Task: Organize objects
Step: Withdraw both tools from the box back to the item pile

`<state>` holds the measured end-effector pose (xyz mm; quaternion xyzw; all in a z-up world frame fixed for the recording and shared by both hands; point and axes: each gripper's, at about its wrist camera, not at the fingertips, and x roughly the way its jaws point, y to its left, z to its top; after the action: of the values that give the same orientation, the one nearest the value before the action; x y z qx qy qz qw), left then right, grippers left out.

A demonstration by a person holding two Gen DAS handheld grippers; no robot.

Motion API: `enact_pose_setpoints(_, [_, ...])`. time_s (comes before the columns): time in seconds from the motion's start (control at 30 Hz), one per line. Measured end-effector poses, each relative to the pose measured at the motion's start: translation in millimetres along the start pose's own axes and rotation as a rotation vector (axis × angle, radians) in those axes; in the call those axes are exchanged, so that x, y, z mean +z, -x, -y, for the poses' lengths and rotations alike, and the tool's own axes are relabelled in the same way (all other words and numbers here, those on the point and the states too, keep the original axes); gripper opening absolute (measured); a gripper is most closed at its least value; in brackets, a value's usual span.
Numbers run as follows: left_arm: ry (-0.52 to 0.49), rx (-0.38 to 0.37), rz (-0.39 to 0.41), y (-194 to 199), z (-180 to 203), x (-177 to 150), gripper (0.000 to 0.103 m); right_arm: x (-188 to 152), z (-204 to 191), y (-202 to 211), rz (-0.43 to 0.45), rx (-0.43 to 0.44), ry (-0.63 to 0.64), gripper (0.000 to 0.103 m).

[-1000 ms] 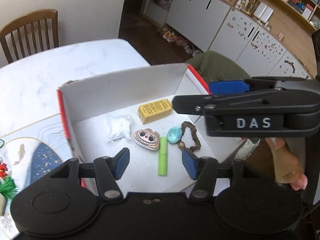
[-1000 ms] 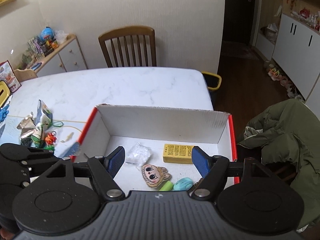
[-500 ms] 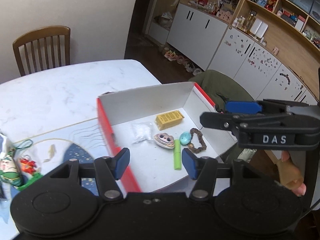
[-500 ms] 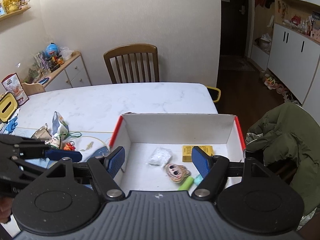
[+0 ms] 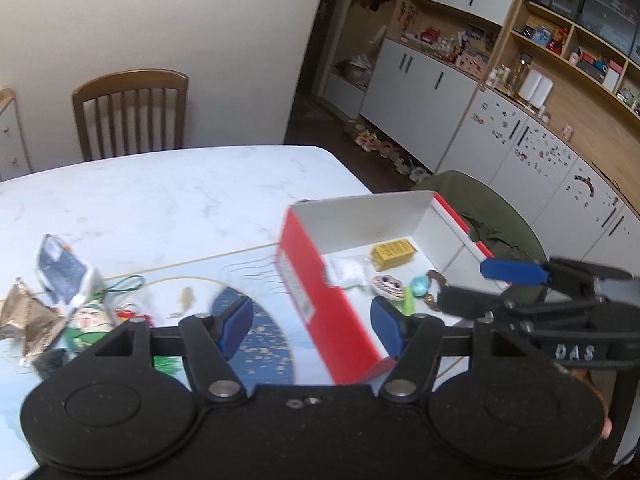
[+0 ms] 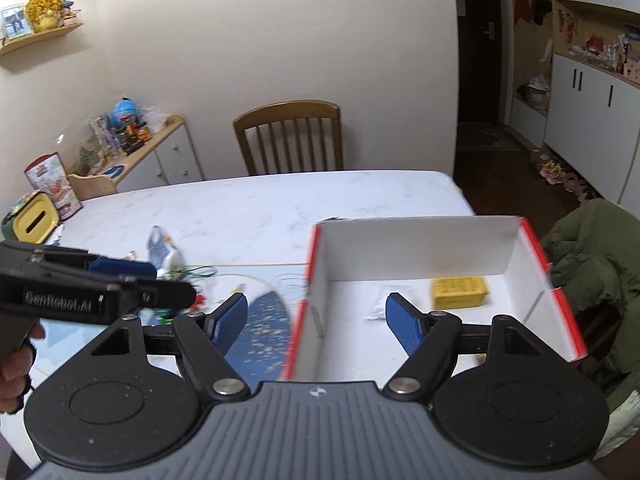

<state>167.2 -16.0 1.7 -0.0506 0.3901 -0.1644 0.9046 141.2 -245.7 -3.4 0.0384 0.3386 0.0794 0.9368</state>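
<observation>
In the left wrist view, the left gripper (image 5: 312,324) hangs wide and empty, now swung left and back from the box (image 5: 320,280) toward the loose trinkets (image 5: 86,316) on the table (image 5: 160,188). In the right wrist view, the right gripper (image 6: 316,320) has likewise risen, wide and empty; more items likely await.

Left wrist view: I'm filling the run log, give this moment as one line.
left hand-held gripper: open, empty | right hand-held gripper: open, empty | box: holds small items | table: trinkets left
</observation>
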Motion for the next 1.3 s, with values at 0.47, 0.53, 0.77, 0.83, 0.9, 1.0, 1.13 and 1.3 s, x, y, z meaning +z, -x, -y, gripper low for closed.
enact_pose_setpoints(0.47, [0.018, 0.087, 0.054, 28, -71, -17, 0.087, -7, -80, -20, 0.014, 0.066, 0.019, 0.083])
enact_pose_setpoints(0.53, [0.029, 0.097, 0.055, 30, -82, -19, 0.09, -7, -89, -24, 0.012, 0.069, 0.019, 0.083])
enact_pose_setpoints(0.77, [0.058, 0.132, 0.072, 38, -122, -27, 0.102, -6, -120, -42, -0.002, 0.067, 0.01, 0.084])
enact_pose_setpoints(0.83, [0.073, 0.143, 0.075, 39, -133, -29, 0.102, -5, -128, -48, -0.007, 0.067, 0.009, 0.084])
enact_pose_setpoints(0.9, [0.096, 0.154, 0.072, 39, -147, -30, 0.102, -5, -135, -54, -0.017, 0.068, 0.016, 0.084])
enact_pose_setpoints(1.0, [0.131, 0.162, 0.065, 38, -166, -32, 0.103, -5, -145, -62, -0.033, 0.065, 0.037, 0.084])
enact_pose_setpoints(1.13, [0.17, 0.203, 0.077, 38, -191, -36, 0.103, -7, -156, -75, -0.059, 0.066, 0.049, 0.084])
enact_pose_setpoints(1.3, [0.218, 0.255, 0.073, 30, -222, -41, 0.103, -10, -169, -91, -0.096, 0.079, 0.07, 0.084])
